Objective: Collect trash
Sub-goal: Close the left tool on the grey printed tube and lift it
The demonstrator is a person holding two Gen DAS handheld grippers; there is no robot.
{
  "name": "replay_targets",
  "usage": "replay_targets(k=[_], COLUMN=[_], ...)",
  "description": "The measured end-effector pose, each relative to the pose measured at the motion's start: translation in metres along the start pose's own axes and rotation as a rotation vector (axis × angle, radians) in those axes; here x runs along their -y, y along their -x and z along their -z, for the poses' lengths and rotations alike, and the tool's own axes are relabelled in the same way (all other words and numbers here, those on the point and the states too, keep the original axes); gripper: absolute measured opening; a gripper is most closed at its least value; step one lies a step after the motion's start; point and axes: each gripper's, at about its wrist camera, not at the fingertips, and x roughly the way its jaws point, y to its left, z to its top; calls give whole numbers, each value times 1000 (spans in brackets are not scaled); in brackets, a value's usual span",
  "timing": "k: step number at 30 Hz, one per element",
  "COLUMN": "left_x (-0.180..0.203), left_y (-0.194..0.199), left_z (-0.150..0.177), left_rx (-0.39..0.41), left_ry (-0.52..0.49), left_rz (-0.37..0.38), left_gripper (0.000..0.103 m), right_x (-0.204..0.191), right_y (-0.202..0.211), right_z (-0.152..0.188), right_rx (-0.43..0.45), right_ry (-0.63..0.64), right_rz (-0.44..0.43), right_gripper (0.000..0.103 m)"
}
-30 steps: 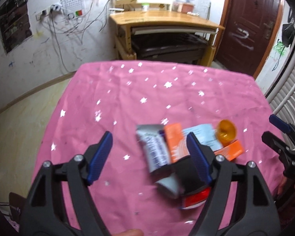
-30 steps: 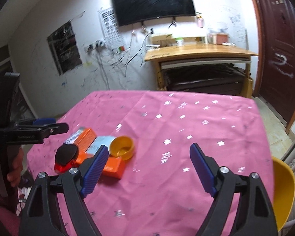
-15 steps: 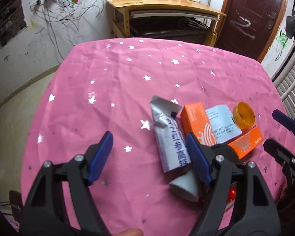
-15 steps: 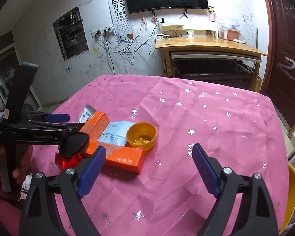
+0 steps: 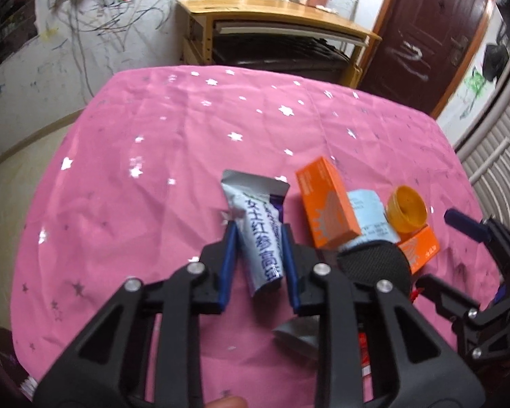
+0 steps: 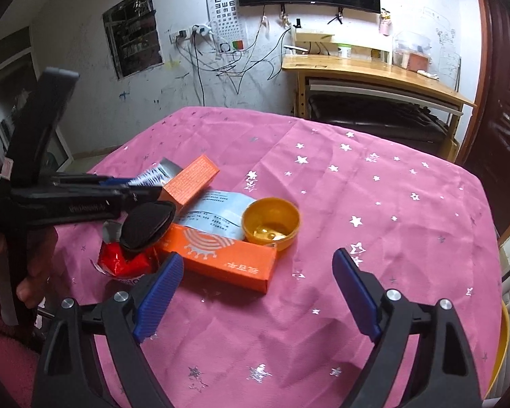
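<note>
Two grippers over pink starred tablecloth (image 5: 153, 170): left gripper (image 5: 259, 234) jaws closing around silver squeezed tube (image 5: 255, 224) to lift it; right gripper (image 6: 255, 282) gapes empty, orange carton (image 6: 227, 258) at its eleven o'clock.

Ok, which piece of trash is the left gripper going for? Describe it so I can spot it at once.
On the pink starred tablecloth the trash lies in one cluster near the front edge. At its left end, beside the upright orange box, lies the silver-white sachet with blue lettering. It is the only silvery flat pouch with a torn top, and the left gripper is closing around it.
</note>
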Motion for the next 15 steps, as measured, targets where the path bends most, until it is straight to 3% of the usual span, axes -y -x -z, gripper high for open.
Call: replay_targets(k=[8,15], left_x=[-34,-42], left_y=[17,20], left_z=[-1,4], left_rx=[38,43], left_ry=[69,74], left_rz=[-24,-14], left_gripper=[24,24], right_x=[-15,-30], right_y=[-17,-33], right_z=[-8,-16], right_rx=[-41,-80], right_ry=[35,61], right_rz=[-18,4], right_gripper=[83,87])
